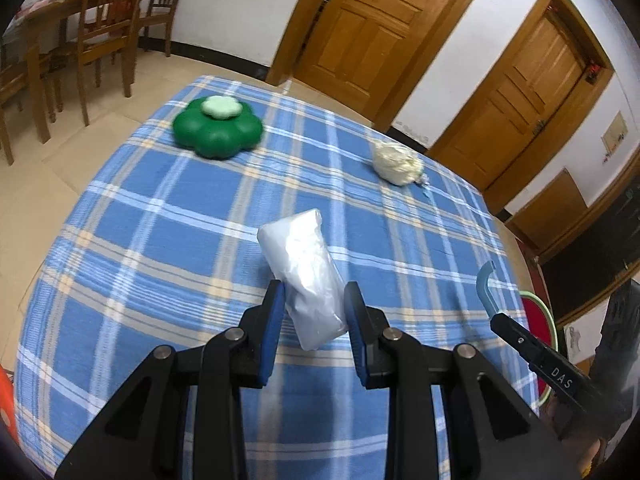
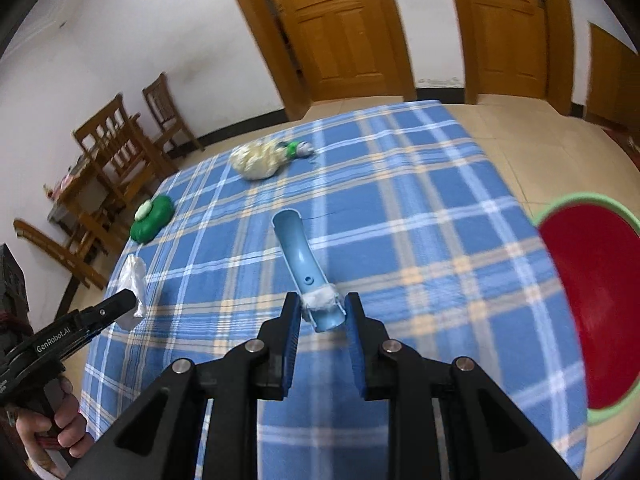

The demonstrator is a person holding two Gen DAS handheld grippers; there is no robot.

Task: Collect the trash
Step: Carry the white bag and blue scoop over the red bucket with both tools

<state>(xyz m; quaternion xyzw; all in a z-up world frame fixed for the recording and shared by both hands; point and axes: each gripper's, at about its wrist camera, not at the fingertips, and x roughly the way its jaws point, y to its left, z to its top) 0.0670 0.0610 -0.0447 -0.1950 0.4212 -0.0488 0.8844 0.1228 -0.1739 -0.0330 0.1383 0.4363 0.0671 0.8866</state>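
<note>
The table (image 1: 168,240), under a blue plaid cloth, spreads out ahead of both tongs, with wooden doors (image 1: 360,24) and chairs (image 1: 104,36) on the floor beyond its far edge. A red basin (image 2: 592,304) with a green rim sits off the table's edge to the right of the right tongs, lower than the cloth. The left tongs (image 1: 314,304) have their jaws drawn close together, pads pressed on the lower half of a clear plastic bag (image 1: 304,264), a folded, crumpled bundle that sticks out forward past the fingertips, above the cloth. The right tongs (image 2: 322,312) are likewise narrowed, their pads clamping the near end of a curved light-blue scoop (image 2: 296,252) that has a tuft of white fluff at the gripped end; its open tip arcs away ahead of the jaws over the table. Far ahead and to the left of the left tongs lies a green flower-shaped case (image 1: 218,130) with a pale green cap on top. Far ahead and to the right of the left tongs, near the table's far edge, rests a tied-off bag of cream-coloured stuff (image 1: 396,164); from the right tongs it sits ahead and to the left. A hand (image 2: 60,432) grips the handle of the left tongs.
</note>
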